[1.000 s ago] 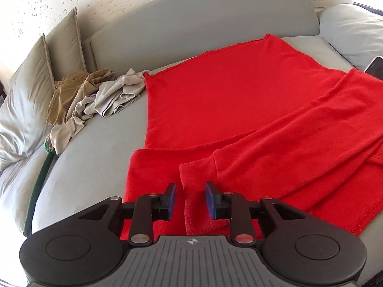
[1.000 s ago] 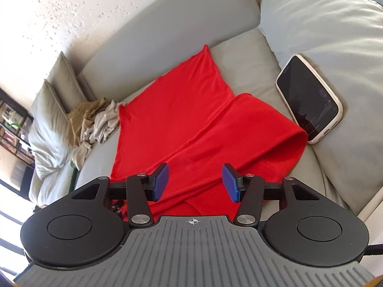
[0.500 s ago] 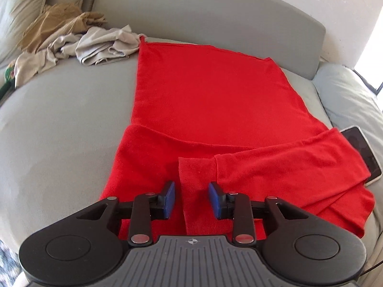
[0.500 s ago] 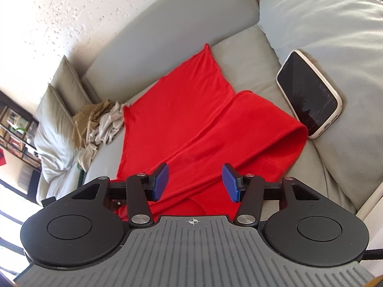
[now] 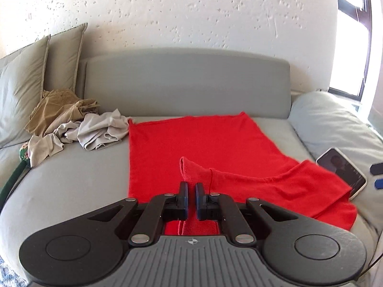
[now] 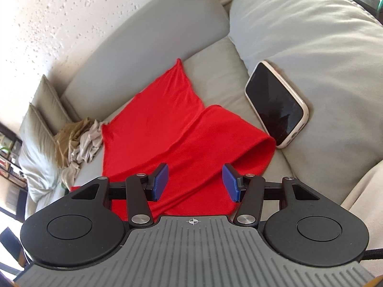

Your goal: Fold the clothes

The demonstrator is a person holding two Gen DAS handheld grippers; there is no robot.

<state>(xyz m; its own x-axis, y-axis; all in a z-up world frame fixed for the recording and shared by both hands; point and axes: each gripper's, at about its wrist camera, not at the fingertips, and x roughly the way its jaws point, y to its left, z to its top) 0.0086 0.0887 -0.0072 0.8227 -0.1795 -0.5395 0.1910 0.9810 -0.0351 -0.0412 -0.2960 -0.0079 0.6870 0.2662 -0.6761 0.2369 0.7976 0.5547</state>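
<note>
A red cloth (image 5: 191, 143) lies spread on the grey sofa seat (image 5: 71, 179), its near right part folded over itself. My left gripper (image 5: 191, 191) is closing tight on a raised fold of the cloth's near edge; the pinched corner stands up just past the fingertips. In the right wrist view the red cloth (image 6: 155, 119) runs under my right gripper (image 6: 195, 181), which hovers open above the folded part with nothing between its blue pads (image 6: 160, 181). Its fingertips (image 5: 378, 183) show at the far right edge of the left wrist view.
A phone (image 5: 342, 167) (image 6: 275, 102) lies against the right cushion (image 6: 311, 35), touching the cloth's fold. A crumpled pile of tan and grey clothes (image 5: 71, 124) sits at the back left beside two pillows (image 5: 24, 91). The backrest (image 5: 186, 83) bounds the far side.
The left gripper's jaws closed on the red cloth's near edge and rose with it, pulling a corner up. The right gripper stayed open and shifted only slightly.
</note>
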